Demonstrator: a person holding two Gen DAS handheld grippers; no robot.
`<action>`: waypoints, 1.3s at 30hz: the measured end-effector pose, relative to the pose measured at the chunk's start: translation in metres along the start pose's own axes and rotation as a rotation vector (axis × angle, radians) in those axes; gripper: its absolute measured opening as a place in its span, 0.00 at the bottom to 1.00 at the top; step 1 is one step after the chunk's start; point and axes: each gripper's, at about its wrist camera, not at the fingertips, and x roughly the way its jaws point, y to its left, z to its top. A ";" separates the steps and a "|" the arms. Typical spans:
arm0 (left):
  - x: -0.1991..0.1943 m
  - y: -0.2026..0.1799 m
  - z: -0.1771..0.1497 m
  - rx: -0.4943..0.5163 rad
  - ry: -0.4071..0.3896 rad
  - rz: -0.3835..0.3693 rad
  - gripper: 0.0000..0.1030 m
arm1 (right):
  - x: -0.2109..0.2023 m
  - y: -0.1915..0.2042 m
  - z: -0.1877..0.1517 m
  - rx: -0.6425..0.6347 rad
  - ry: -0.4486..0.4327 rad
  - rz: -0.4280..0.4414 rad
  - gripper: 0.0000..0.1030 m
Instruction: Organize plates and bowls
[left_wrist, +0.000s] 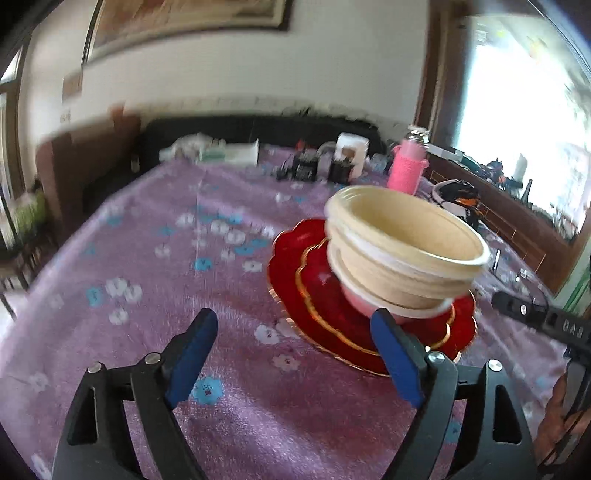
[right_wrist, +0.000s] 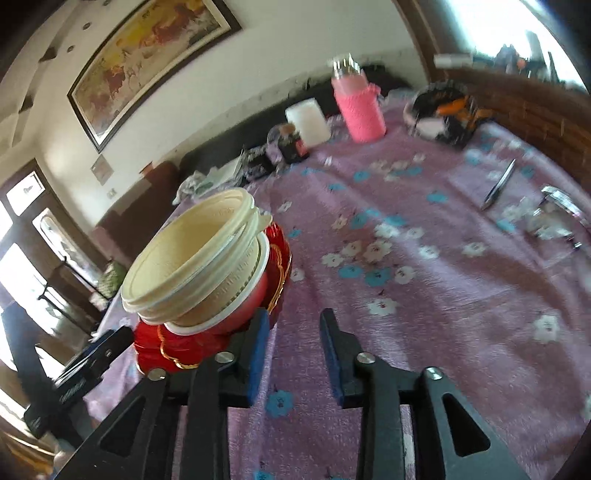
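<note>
A stack of cream bowls (left_wrist: 406, 243) sits in a pink bowl (left_wrist: 356, 301) on stacked red plates with gold rims (left_wrist: 295, 266), on the purple flowered tablecloth. In the right wrist view the same cream bowls (right_wrist: 192, 266) lean on the red plates (right_wrist: 173, 343) at the left. My left gripper (left_wrist: 295, 354) is open and empty, its right finger just in front of the plates. My right gripper (right_wrist: 293, 350) is open and empty, to the right of the stack, its left finger close to the plate edge. The other gripper's black body shows at each view's edge.
A pink bottle (right_wrist: 356, 107), a white box (right_wrist: 308, 122), small dark items (left_wrist: 314, 166) and a black-and-orange object (right_wrist: 443, 114) stand along the table's far side. A metal pen (right_wrist: 498, 184) and shiny metal object (right_wrist: 561, 214) lie at right. A wooden sill runs along the right.
</note>
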 end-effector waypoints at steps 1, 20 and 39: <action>-0.005 -0.006 0.000 0.029 -0.027 0.014 0.91 | -0.003 0.002 -0.002 -0.011 -0.020 -0.008 0.42; -0.001 -0.033 -0.004 0.117 -0.007 0.123 1.00 | -0.013 0.022 -0.018 -0.140 -0.148 -0.068 0.84; 0.005 -0.026 -0.006 0.079 0.037 0.140 1.00 | -0.008 0.027 -0.019 -0.165 -0.116 -0.076 0.87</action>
